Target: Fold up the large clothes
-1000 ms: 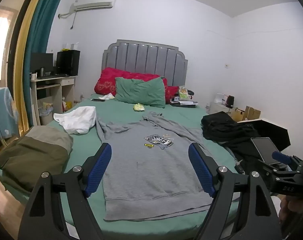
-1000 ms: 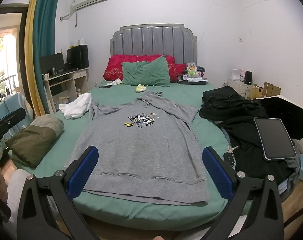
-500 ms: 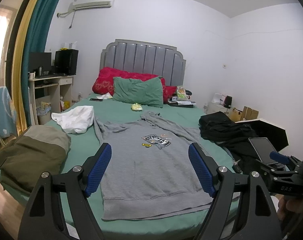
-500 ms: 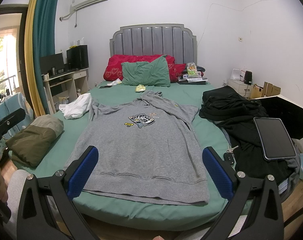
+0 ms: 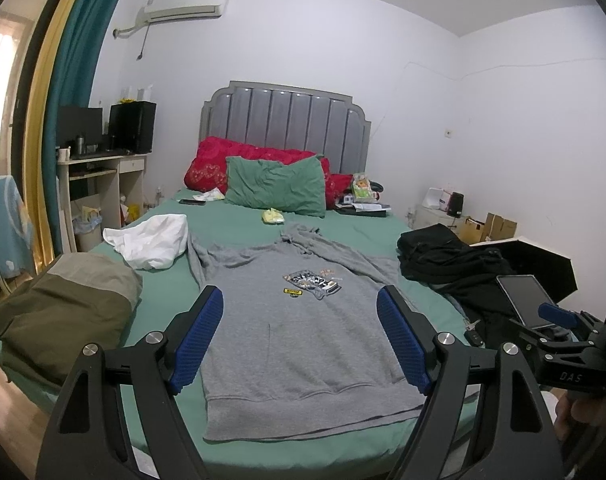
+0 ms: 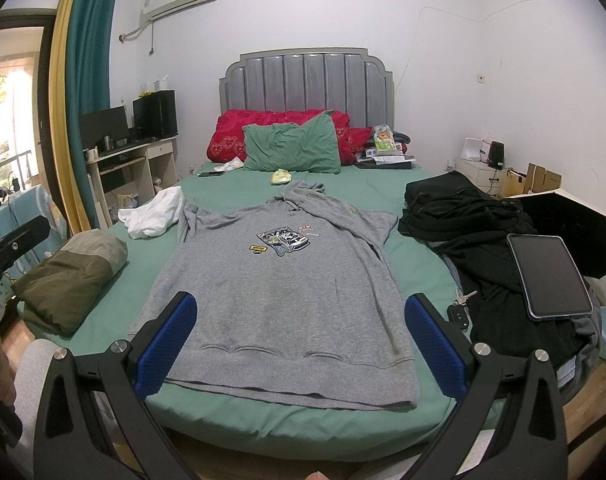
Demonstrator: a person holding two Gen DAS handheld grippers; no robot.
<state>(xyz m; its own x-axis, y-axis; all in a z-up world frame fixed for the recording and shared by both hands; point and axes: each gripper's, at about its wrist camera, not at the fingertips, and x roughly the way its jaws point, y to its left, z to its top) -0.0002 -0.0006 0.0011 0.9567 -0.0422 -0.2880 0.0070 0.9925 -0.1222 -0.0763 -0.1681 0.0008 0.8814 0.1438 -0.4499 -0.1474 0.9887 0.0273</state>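
Observation:
A grey hoodie with a printed chest patch lies flat, front up, on the green bed, hem towards me; it also shows in the right wrist view. My left gripper is open and empty, held in the air above the hem end. My right gripper is open and empty, also in the air before the hem. The right gripper's body shows at the right edge of the left wrist view.
A white garment and an olive folded bundle lie on the bed's left. Black clothes, a tablet and keys lie on the right. Pillows are at the headboard. A desk stands left.
The left wrist view has shifted slightly, with the bed drifting a little lower and left in it. The right view barely changes. Both grippers stay open and the hoodie has not moved.

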